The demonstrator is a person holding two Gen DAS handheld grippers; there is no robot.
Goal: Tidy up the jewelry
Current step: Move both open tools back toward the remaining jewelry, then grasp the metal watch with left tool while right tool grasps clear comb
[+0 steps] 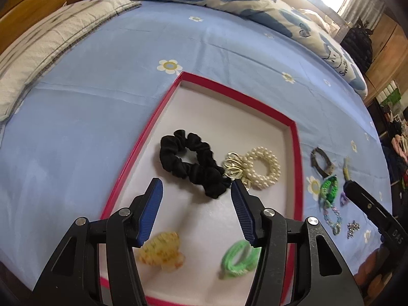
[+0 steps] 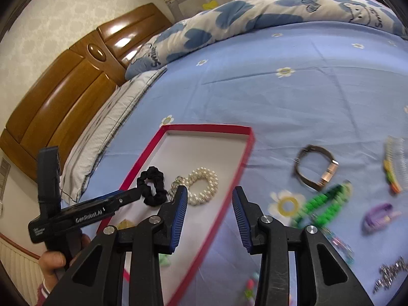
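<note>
A red-rimmed box (image 1: 297, 153) with a white floor lies on the blue bed sheet. In it are a black scrunchie (image 1: 193, 163), a pearl bracelet (image 1: 262, 167), gold rings (image 1: 233, 168), a yellow hair claw (image 1: 162, 251) and a green hair tie (image 1: 238, 258). My left gripper (image 1: 196, 191) is open and empty, hovering over the box near the scrunchie. My right gripper (image 2: 210, 196) is open and empty above the box's right rim (image 2: 224, 204). On the sheet to the right lie a dark bangle (image 2: 315, 167), a green braided band (image 2: 323, 204) and a purple clip (image 2: 378, 216).
A beaded bracelet (image 1: 332, 216), a sparkly clip (image 2: 389, 271) and a comb clip (image 2: 394, 163) also lie on the sheet. A pillow (image 1: 48, 40), a folded duvet (image 2: 255, 12) and the wooden headboard (image 2: 63, 97) are at the far side.
</note>
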